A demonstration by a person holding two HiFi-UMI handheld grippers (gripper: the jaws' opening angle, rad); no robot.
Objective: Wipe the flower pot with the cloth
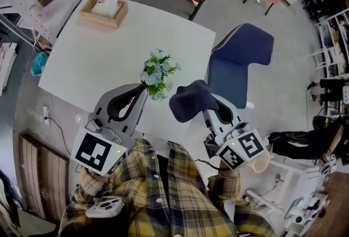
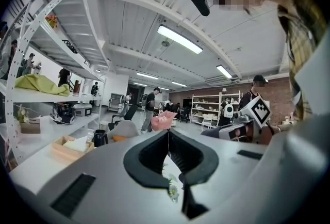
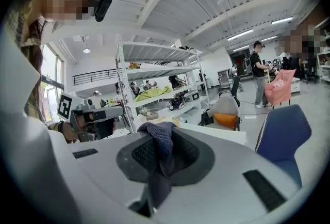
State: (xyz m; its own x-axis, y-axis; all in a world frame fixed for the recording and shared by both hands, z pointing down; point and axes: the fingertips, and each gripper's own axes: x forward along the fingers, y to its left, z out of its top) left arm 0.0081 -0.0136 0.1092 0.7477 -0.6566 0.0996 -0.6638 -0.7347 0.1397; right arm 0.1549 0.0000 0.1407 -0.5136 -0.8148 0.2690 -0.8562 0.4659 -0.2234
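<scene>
**Checked shirt [image 1: 147, 187] nearest, flower pot beyond**

Head view: left gripper [image 1: 144, 88] at the base of the flower pot [image 1: 158, 75], near the table's [image 1: 109, 61] front edge; only blooms showing, contact unclear.
Left gripper view: jaws together, nothing pinched.
Right gripper view: right gripper [image 3: 164, 132] clamped on soft, limp cloth [image 3: 157, 187].
Pot probably light and tippy; best steadied low.

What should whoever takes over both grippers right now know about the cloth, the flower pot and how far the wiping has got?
Left gripper: shut, tips at the near side of the flower pot; a grip on it can't be confirmed.
Right gripper: shut on the dark cloth, which hangs bunched just right of the flowers.
The pot stands on the white table, and its body is hidden under the blooms.
Done: cloth in the gripper.
Left: bring the cloth onto the pot and wipe it.
</scene>
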